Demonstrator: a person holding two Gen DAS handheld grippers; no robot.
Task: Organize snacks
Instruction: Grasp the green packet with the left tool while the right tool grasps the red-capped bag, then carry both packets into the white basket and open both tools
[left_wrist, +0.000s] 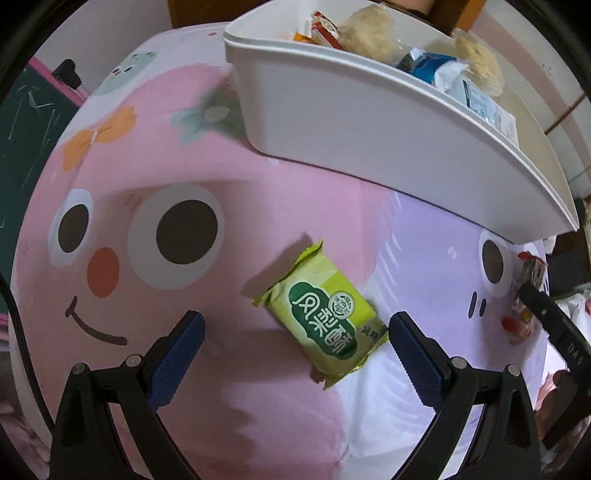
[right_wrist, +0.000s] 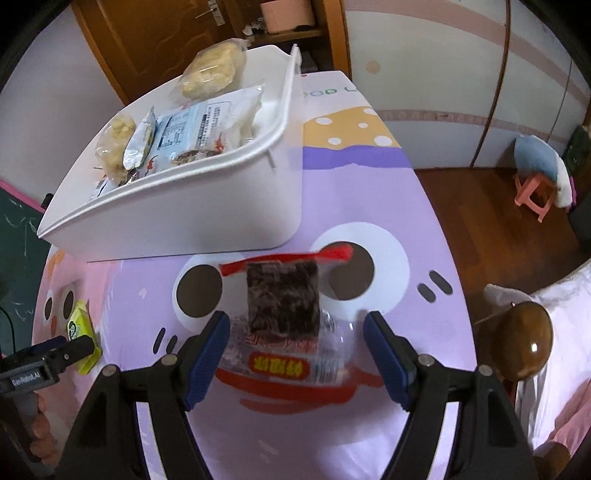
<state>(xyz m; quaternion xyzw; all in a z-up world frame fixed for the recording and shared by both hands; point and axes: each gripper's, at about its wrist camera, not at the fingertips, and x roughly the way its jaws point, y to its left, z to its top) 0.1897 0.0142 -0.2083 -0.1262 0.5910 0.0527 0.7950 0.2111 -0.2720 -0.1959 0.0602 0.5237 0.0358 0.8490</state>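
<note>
A green pineapple-cake packet (left_wrist: 320, 318) lies on the cartoon-print table, between the fingers of my open left gripper (left_wrist: 295, 332) and nearer the right one. It also shows at the left edge of the right wrist view (right_wrist: 82, 332). A clear red-trimmed packet with a dark square snack (right_wrist: 283, 310) lies between the fingers of my open right gripper (right_wrist: 296, 332). It also shows at the right edge of the left wrist view (left_wrist: 526, 295). A white bin (left_wrist: 332, 110) holding several snack packets stands beyond both; it also shows in the right wrist view (right_wrist: 207, 206).
The table (right_wrist: 369, 192) has a pink and lilac cartoon cover. A green chalkboard (left_wrist: 26, 155) stands at the left. A wooden floor with a pink stool (right_wrist: 535, 192) lies to the right. A brown round knob (right_wrist: 524, 339) is near my right gripper.
</note>
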